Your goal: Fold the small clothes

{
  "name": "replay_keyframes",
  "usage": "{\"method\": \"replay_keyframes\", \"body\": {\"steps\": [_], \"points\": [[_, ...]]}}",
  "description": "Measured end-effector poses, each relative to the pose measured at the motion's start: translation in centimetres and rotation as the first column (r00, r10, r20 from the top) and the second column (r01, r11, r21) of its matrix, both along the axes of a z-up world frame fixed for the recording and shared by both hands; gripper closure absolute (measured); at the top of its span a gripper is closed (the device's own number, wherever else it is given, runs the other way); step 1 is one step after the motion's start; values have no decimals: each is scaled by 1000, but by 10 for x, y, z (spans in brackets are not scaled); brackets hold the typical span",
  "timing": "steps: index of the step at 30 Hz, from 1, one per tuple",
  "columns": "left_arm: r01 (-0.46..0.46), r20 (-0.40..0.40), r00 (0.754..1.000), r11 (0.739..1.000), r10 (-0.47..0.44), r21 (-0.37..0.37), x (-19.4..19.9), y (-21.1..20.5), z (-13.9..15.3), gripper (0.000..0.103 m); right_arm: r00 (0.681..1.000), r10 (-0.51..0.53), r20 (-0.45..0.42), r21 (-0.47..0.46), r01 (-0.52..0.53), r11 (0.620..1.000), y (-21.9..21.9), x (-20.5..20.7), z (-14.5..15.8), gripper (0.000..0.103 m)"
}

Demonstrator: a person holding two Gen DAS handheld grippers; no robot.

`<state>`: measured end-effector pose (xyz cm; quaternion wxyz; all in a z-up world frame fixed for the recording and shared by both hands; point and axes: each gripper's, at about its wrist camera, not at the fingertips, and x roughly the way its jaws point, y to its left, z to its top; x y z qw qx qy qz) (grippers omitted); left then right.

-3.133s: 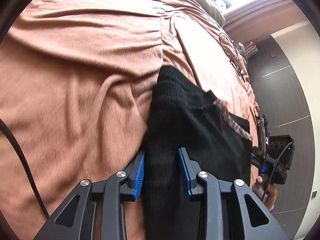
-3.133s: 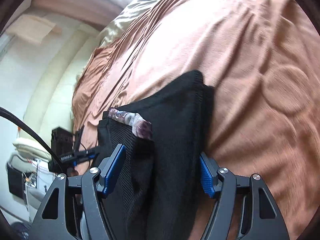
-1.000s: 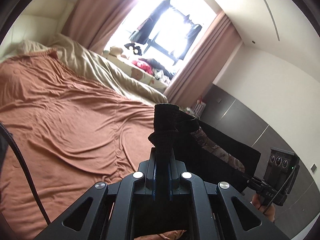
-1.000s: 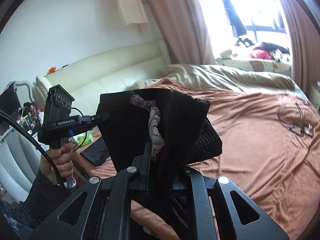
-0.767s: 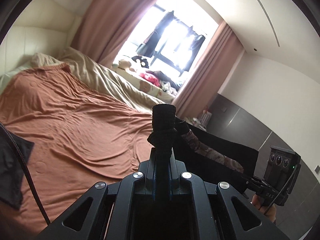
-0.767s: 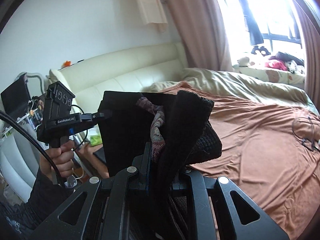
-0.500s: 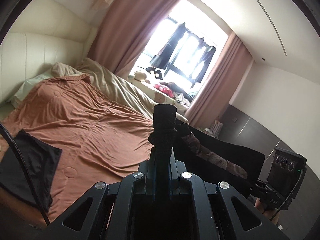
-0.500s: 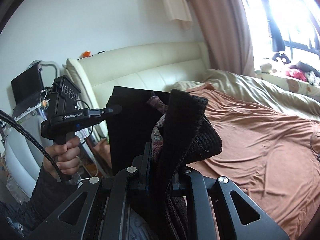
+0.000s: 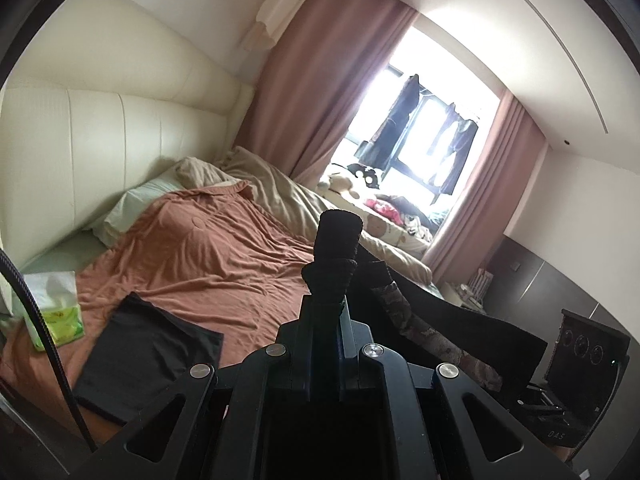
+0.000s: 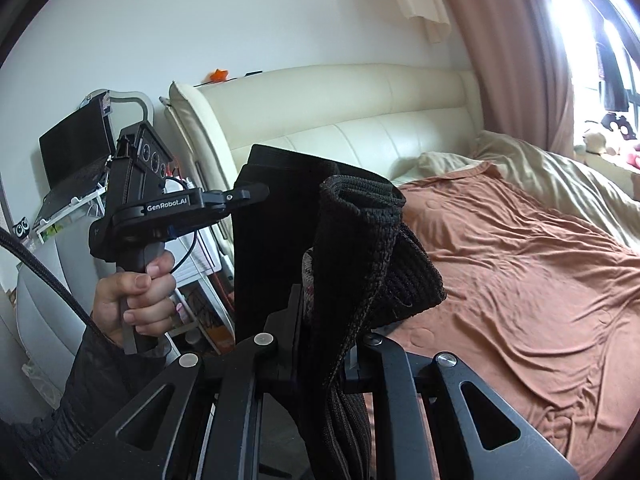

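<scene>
While both grippers were raised above the near edge of the bed, the black knit garment point(image 10: 360, 248) hung stretched in the air between them, well clear of the bedding. A patterned reddish band point(image 9: 432, 336) showed along its inner edge. The left gripper point(image 9: 326, 312) had its jaws pressed together on one bunched corner of the garment, which stood up in a thick roll past the fingertips. The right gripper point(image 10: 320, 320) was likewise clamped on the opposite edge, the ribbed fabric folded over and draping down between its arms. In the right wrist view the person's left hand point(image 10: 136, 304) gripped the handle of the left tool at the far left. Below and left of the garment, a second dark folded cloth point(image 9: 140, 352) lay flat on the rust-brown bedsheet point(image 9: 208, 256), with a green tissue pack point(image 9: 58, 312) just left of it. A cream headboard point(image 10: 360, 108) stood at the far side, and pink curtains point(image 9: 304, 92) flanked a bright window point(image 9: 424, 120).
</scene>
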<state>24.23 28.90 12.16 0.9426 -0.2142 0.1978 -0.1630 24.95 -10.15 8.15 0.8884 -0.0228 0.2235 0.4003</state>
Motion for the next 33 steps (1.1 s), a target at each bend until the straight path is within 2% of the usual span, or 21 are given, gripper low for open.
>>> {"method": "replay_keyframes", "body": {"steps": [8,19,26,29,33], "points": [[-87,-17,996,996,87,20,12,62,0,95,999,51,-17,6,-51,999,37,42,-11,94],[-167,-93,981,983,173,69,37,101,-24,95,990,99,-97,30,-97,995,60,100,-44,94],[-206,-175,958,970,227,131,88,107,-62,95,979,99,-177,45,-92,995,57,147,-79,94],[-224,-207,946,964,250,141,111,109,-79,95,970,92,-223,76,-77,994,55,180,-97,94],[-240,-235,932,956,276,169,139,113,-97,95,965,77,-249,59,-64,996,50,218,-117,94]]}}
